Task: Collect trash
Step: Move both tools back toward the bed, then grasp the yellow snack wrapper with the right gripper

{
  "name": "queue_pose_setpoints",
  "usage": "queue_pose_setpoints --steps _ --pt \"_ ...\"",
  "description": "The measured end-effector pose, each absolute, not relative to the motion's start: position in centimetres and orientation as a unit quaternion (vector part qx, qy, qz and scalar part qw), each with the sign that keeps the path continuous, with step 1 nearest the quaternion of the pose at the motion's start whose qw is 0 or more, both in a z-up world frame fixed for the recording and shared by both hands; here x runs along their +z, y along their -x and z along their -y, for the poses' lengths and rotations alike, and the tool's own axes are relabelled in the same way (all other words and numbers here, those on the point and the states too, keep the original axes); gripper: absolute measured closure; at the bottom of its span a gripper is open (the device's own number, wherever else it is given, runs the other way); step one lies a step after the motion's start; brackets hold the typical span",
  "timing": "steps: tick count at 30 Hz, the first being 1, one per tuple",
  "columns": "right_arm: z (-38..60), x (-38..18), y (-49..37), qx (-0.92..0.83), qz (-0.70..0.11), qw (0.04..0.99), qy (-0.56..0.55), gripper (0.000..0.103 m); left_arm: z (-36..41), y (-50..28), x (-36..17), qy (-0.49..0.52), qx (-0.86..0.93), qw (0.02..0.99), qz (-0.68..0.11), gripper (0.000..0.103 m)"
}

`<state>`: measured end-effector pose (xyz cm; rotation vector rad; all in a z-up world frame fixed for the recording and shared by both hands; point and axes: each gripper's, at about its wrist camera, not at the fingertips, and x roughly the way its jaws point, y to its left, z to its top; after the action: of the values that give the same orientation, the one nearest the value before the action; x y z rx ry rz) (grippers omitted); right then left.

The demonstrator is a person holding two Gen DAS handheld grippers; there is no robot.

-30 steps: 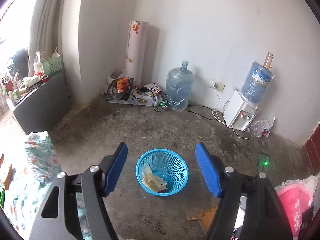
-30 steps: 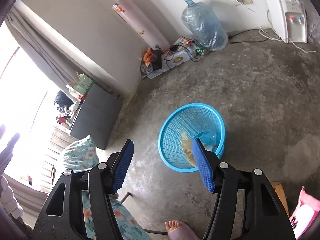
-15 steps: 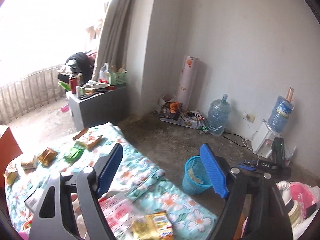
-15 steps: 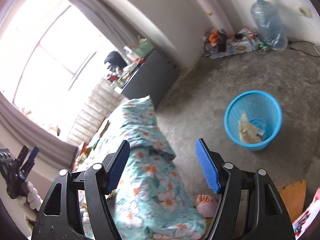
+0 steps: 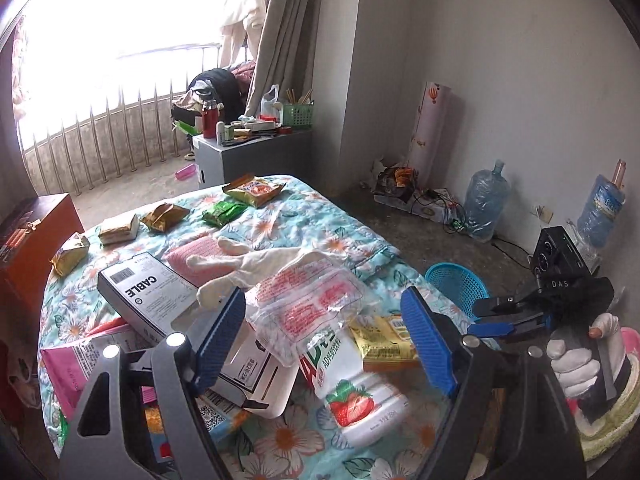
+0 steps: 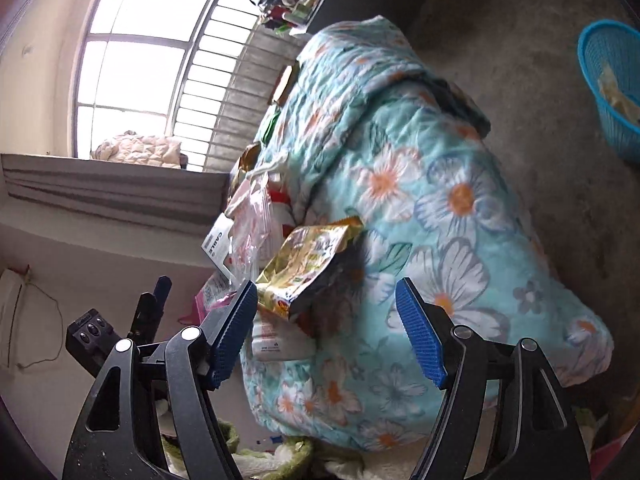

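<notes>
Trash litters the table under its floral cloth [image 5: 304, 220]. From my left wrist camera the nearest pieces are a strawberry-print milk pack [image 5: 352, 384], a clear crinkled bag [image 5: 308, 304] and a white CABLE box [image 5: 148, 292] near the near edge; a loose white glove [image 5: 248, 264] lies across the middle, and small snack packets [image 5: 252, 190] are scattered toward the far edge. My right wrist camera, rolled sideways, shows none of those far packets clearly, but it gives me a gold snack pouch [image 6: 308, 264] at the table's edge, close ahead of the left pad.

My left hand-held gripper [image 5: 324, 344] tilts down over the near pile, jaws wide after just opening further, gripping nothing; the clear bag and milk pack lie below the gap. My right hand-held gripper [image 6: 326, 328] also stands wide, having just been opening, nothing clamped. Only the left view shows my gloved right hand [image 5: 576, 364] wrapped round that tool's handle, off the table's right edge.

Beyond, on the concrete floor, the blue basket [image 5: 460, 284] stands just off the table's right edge.
</notes>
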<state>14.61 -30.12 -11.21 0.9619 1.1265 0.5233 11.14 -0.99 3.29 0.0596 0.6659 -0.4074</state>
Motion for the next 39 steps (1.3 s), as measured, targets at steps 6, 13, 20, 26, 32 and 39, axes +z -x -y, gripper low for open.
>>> queue_pose_setpoints --steps 6,13,20,26,32,39 --pt "27.0 -13.5 -15.5 0.246 -0.54 0.645 -0.481 0.039 3.3 -11.9 0.6 -0.098 -0.174 0.925 -0.322 0.025" --pt "25.8 -13.9 -17.2 0.233 -0.553 0.629 -0.494 0.05 2.8 -12.7 -0.6 -0.096 -0.181 0.923 -0.327 0.025" --pt "25.9 -14.7 -17.7 0.226 -0.552 0.622 -0.507 0.091 3.1 -13.4 -0.7 -0.097 -0.195 0.919 -0.329 0.025" --pt "28.7 -13.2 -16.3 0.22 -0.518 0.659 -0.498 0.101 4.8 -14.0 -1.2 -0.118 -0.211 0.913 -0.33 0.025" --pt "31.3 -12.5 -15.5 0.197 -0.5 0.685 -0.491 0.103 7.0 -14.4 -1.9 -0.163 -0.216 0.906 -0.324 0.025" --pt "31.8 -13.0 -15.5 0.191 -0.498 0.694 -0.484 0.103 9.4 -15.3 -3.4 -0.238 -0.201 0.891 -0.329 0.029"
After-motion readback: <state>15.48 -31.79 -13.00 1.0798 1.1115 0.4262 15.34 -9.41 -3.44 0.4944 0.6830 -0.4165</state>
